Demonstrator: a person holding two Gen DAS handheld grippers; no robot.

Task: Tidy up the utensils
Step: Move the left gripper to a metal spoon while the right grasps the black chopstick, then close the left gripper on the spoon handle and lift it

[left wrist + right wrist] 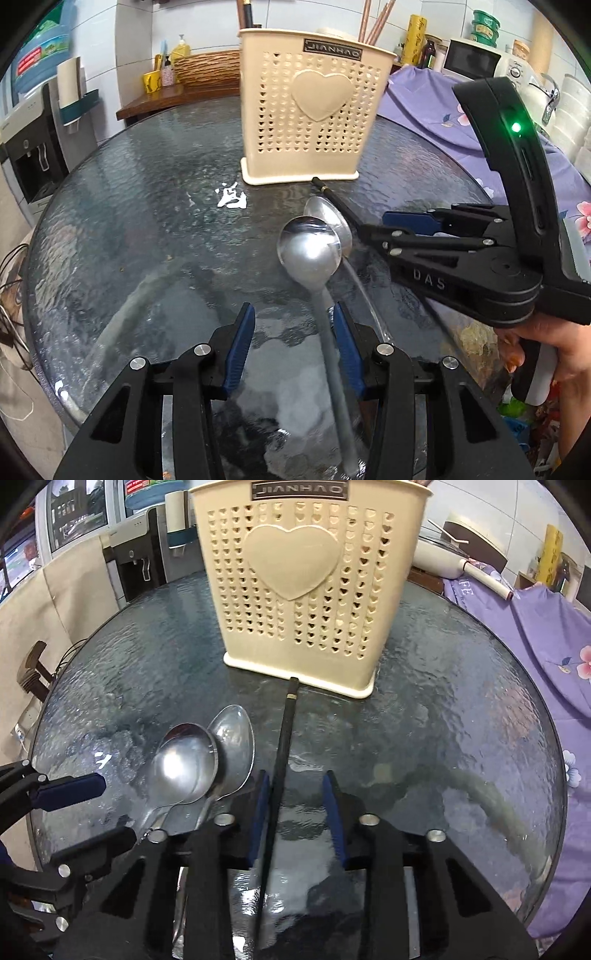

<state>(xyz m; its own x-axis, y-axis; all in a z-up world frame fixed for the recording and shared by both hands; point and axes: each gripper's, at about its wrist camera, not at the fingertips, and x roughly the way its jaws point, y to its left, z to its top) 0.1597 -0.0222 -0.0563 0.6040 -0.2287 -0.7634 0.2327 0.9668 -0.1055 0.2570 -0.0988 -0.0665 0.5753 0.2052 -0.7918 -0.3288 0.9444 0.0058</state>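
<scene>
Two steel spoons (310, 251) (192, 764) lie overlapped on the round glass table (129, 206), bowls toward a cream perforated utensil holder (314, 107) (303, 583). My left gripper (293, 343) (99, 812) is low over the table with the upper spoon's handle between its pads, close to the right pad; the pads stand apart. A black chopstick (282, 746) (340, 201) points at the holder's base. My right gripper (295, 812) (376, 227) straddles it, the stick lying beside the left pad with a gap to the right pad.
A purple flowered cloth (535, 635) covers something right of the table. Chopsticks (376, 22) stand in the holder. A water dispenser (33, 147) stands at the left, and a microwave (472, 59) and jars at the back right. A person's hand (546, 354) holds the right gripper's handle.
</scene>
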